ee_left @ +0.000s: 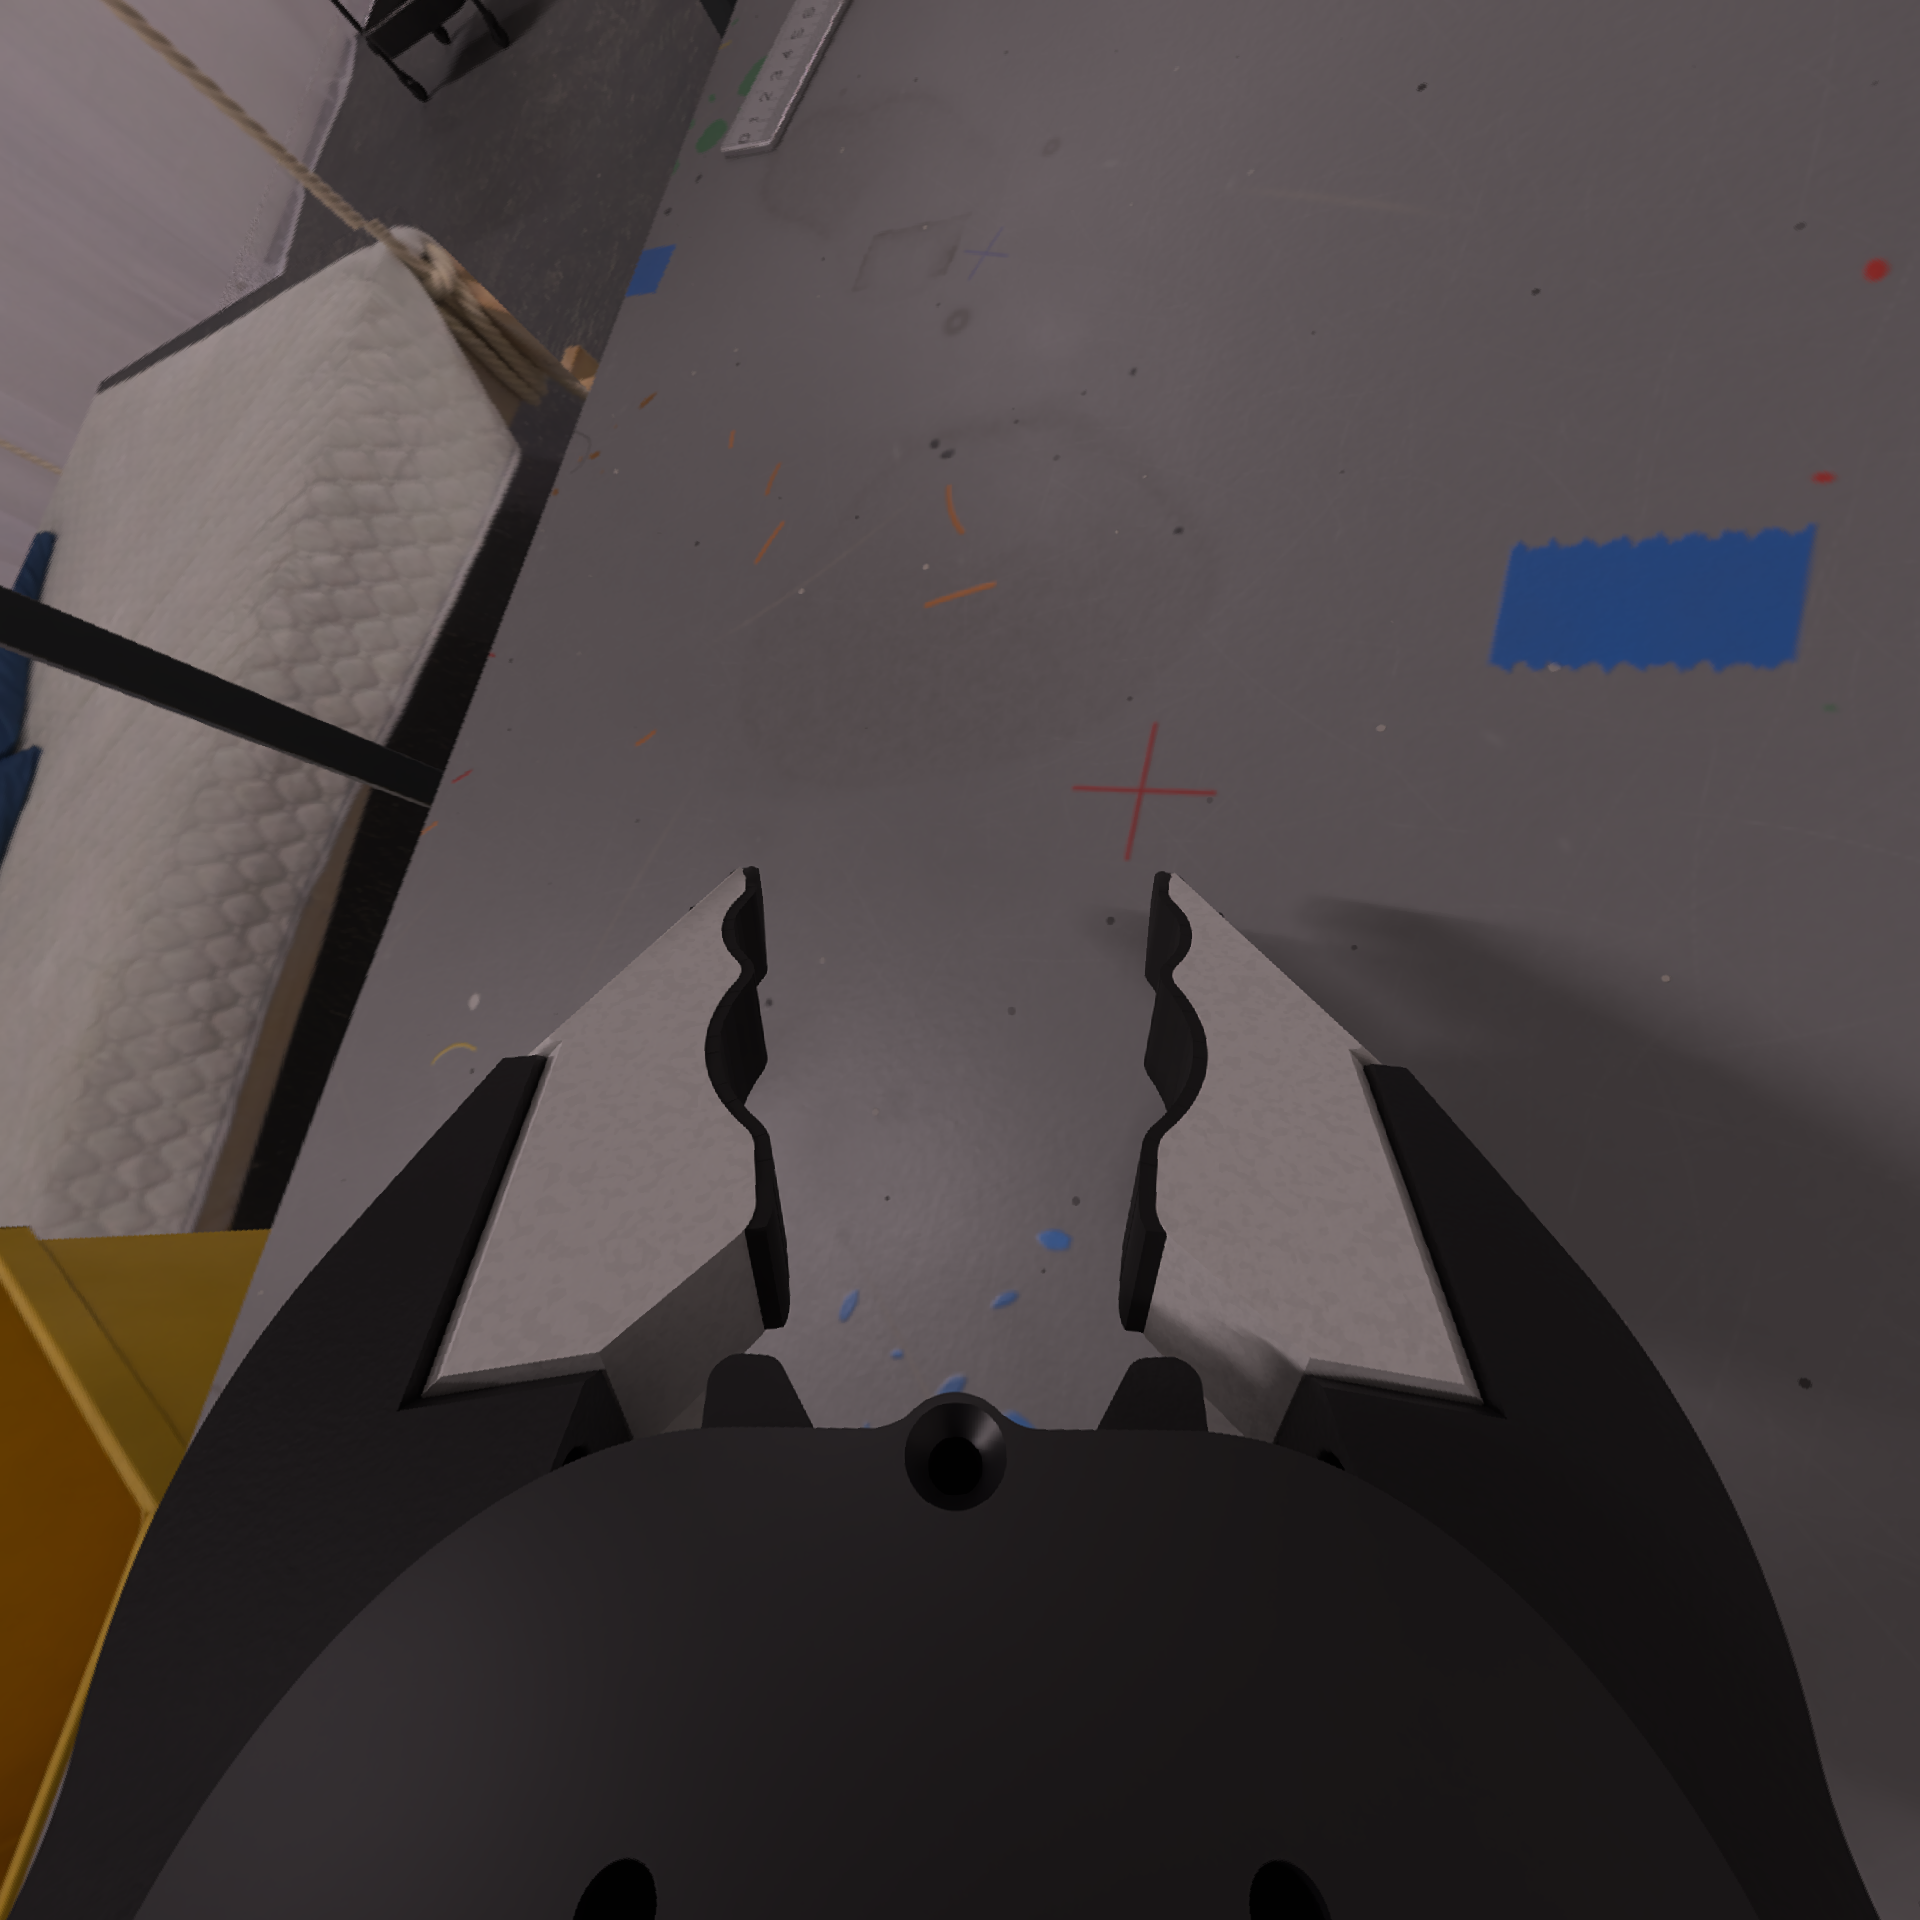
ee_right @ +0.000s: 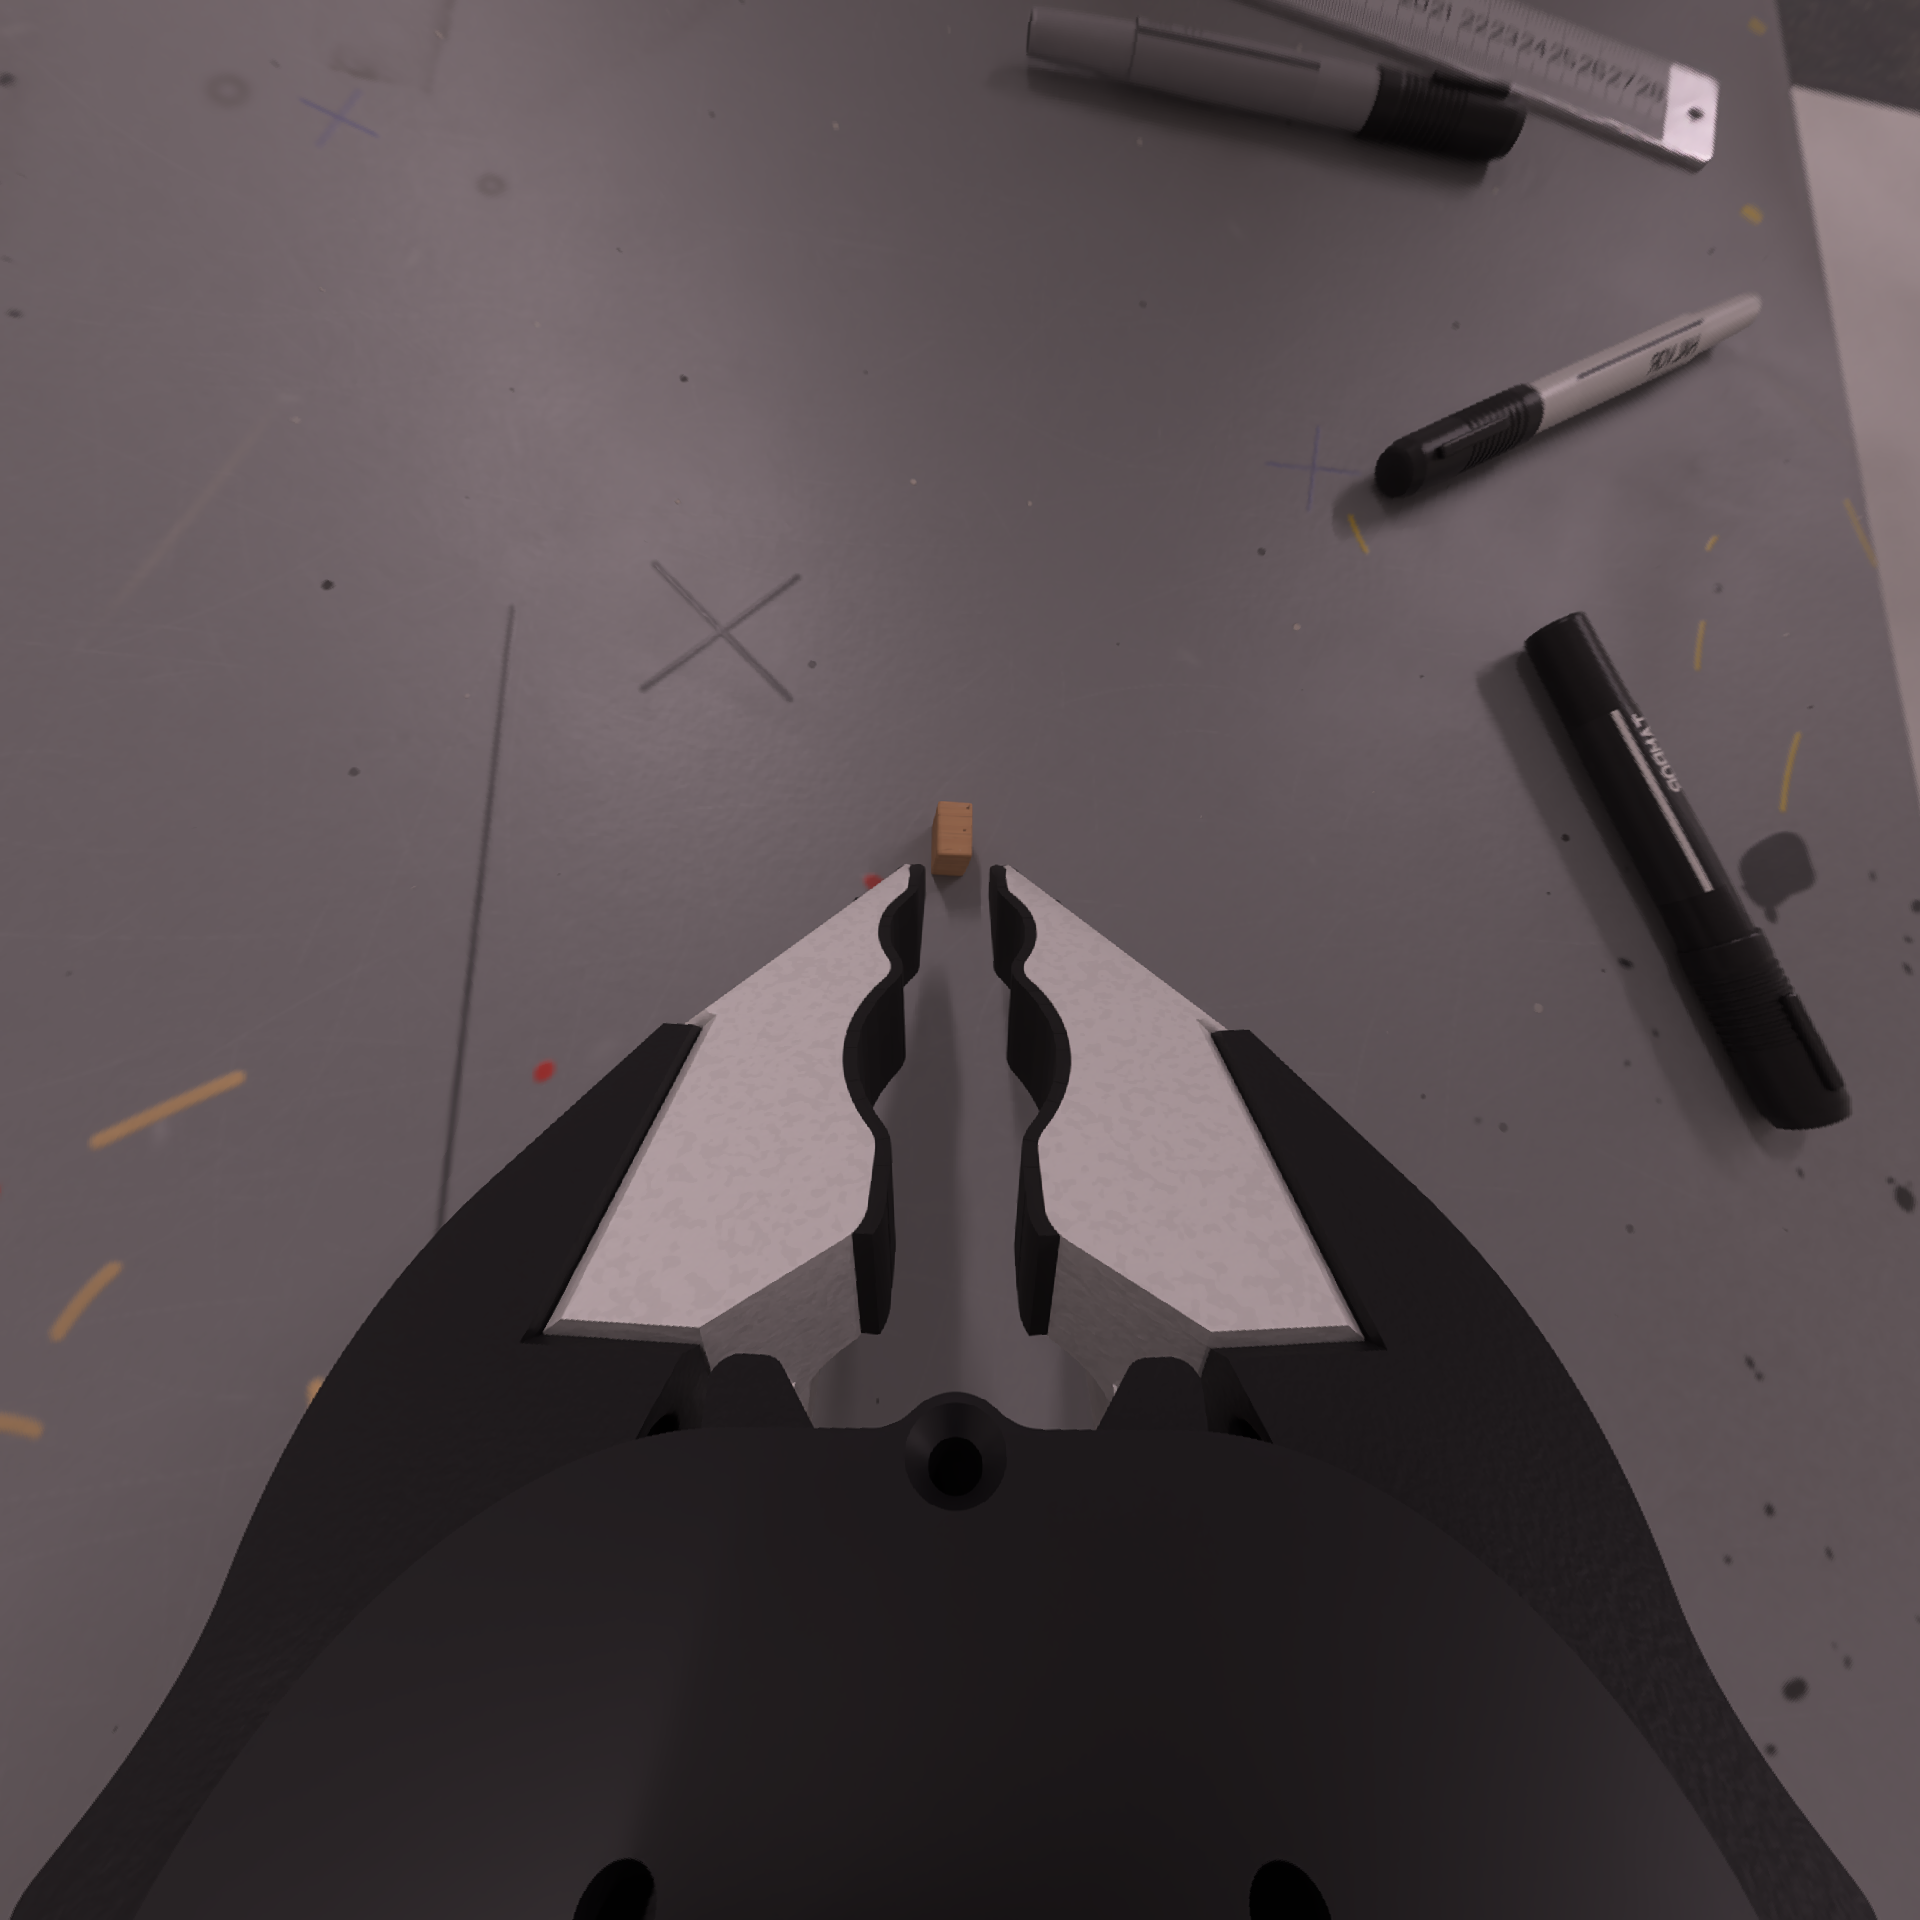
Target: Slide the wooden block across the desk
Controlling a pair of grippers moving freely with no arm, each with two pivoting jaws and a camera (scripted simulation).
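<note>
In the right wrist view, the right gripper, black-bodied with pale grey finger plates and wavy black pads, points down over the scuffed grey desk. Its jaws stand narrowly apart and hold nothing. The small tan wooden block sits on the desk just beyond the fingertips, in line with the gap between them; whether a tip touches it cannot be told. Beyond the block, to the left, a thin grey cross mark is drawn on the surface. Off to the right lies a fat all-black marker, and farther on a slim grey marker with a black cap. At the far edge rest a thick grey marker with a black end and, touching it or just behind it, a clear plastic ruler.

In the left wrist view, the left gripper, of the same build, has its jaws spread wide with only bare desk between them. Blue paint flecks speckle the surface near the finger bases. Just past the right fingertip is a red cross mark, and farther right a blue rectangular patch with jagged edges. A yellow box shows at the lower left, off the desk edge, with a white quilted cushion beyond it. The block is not visible in this view.
</note>
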